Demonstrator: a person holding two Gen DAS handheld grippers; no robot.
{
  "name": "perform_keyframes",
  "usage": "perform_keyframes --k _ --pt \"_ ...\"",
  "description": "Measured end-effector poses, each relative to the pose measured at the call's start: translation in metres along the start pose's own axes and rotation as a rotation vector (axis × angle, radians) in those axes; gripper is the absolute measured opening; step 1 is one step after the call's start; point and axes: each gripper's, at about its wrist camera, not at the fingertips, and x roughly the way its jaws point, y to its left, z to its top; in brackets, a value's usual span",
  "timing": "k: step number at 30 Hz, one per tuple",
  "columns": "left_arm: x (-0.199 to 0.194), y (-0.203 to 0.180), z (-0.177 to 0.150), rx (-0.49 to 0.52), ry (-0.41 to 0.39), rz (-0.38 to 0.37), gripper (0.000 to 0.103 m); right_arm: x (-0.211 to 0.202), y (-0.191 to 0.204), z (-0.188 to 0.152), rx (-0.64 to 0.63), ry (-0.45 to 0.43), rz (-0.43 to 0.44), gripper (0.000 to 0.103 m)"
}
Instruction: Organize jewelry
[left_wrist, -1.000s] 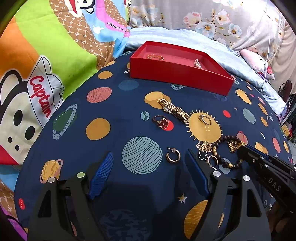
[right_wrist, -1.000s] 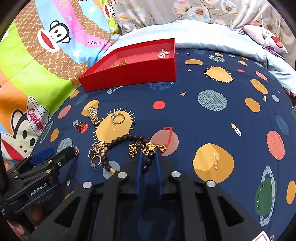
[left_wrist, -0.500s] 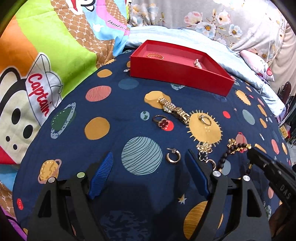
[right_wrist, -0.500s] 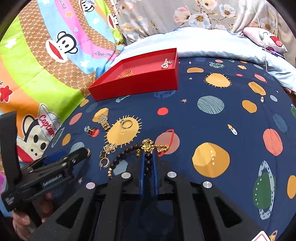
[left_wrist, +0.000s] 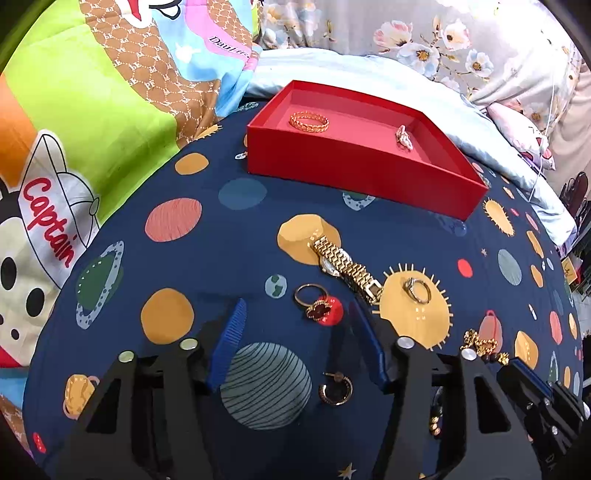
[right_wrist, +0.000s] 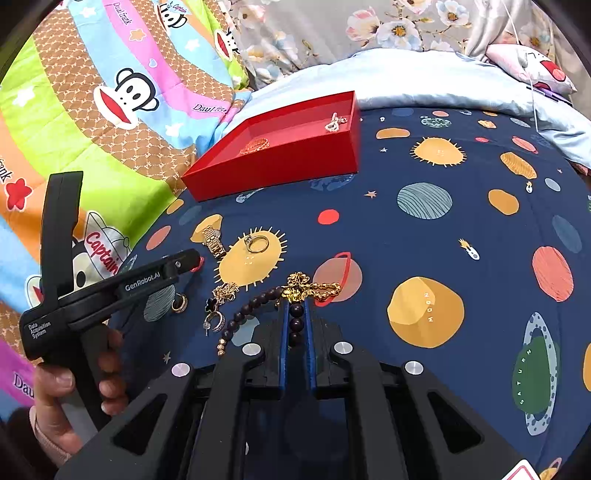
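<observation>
A red tray (left_wrist: 354, 173) (right_wrist: 280, 166) sits at the back and holds a gold band (left_wrist: 308, 121) and a small silver piece (left_wrist: 404, 136). My right gripper (right_wrist: 296, 314) is shut on a dark bead bracelet (right_wrist: 258, 301) with gold charms (right_wrist: 306, 290) and lifts it off the cloth. My left gripper (left_wrist: 299, 336) is open over a red flower ring (left_wrist: 317, 304). A gold watch (left_wrist: 345, 266), a silver ring (left_wrist: 417, 290) and a gold hoop earring (left_wrist: 335, 393) lie near it.
The jewelry lies on a navy planet-print cloth (right_wrist: 424, 229) over a bed. More small pieces (right_wrist: 221, 306) lie beside the bracelet. A cartoon monkey quilt (left_wrist: 74, 129) is on the left, pale blue bedding (right_wrist: 424, 81) behind the tray.
My right gripper has lifted the bead bracelet, which now hangs stretched from the fingers. My left gripper has moved forward, from the hoop earring to the flower ring.
</observation>
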Motion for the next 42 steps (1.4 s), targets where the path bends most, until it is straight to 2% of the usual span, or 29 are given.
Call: perform_keyframes --k 7,9,22,27,32,33,34,39,42 --pt "0.003 -0.006 0.001 0.022 -0.005 -0.001 0.029 0.002 0.000 0.000 -0.001 0.011 0.004 0.008" --pt "0.003 -0.008 0.000 0.032 -0.010 -0.006 0.018 0.003 0.000 0.000 -0.002 0.014 0.005 0.008" --pt "-0.009 -0.009 -0.002 0.039 -0.019 -0.021 0.017 -0.003 0.001 0.000 0.005 -0.016 0.007 0.008" --pt "-0.030 -0.003 0.009 0.046 -0.061 -0.026 0.017 -0.008 0.000 0.007 0.013 -0.019 0.011 0.008" --pt "-0.046 -0.002 0.032 0.052 -0.098 -0.054 0.017 -0.028 0.006 0.045 -0.022 -0.100 0.014 0.007" --pt "-0.048 -0.004 0.039 0.060 -0.110 -0.056 0.014 -0.031 0.008 0.058 -0.030 -0.118 0.018 0.007" --pt "-0.049 -0.005 0.046 0.067 -0.116 -0.059 0.006 -0.033 0.008 0.067 -0.035 -0.131 0.019 0.008" --pt "-0.048 -0.013 0.088 0.070 -0.149 -0.106 0.006 -0.033 0.009 0.128 -0.052 -0.202 0.051 0.007" --pt "-0.045 -0.022 0.109 0.096 -0.189 -0.083 0.006 -0.022 0.014 0.158 -0.077 -0.219 0.050 0.007"
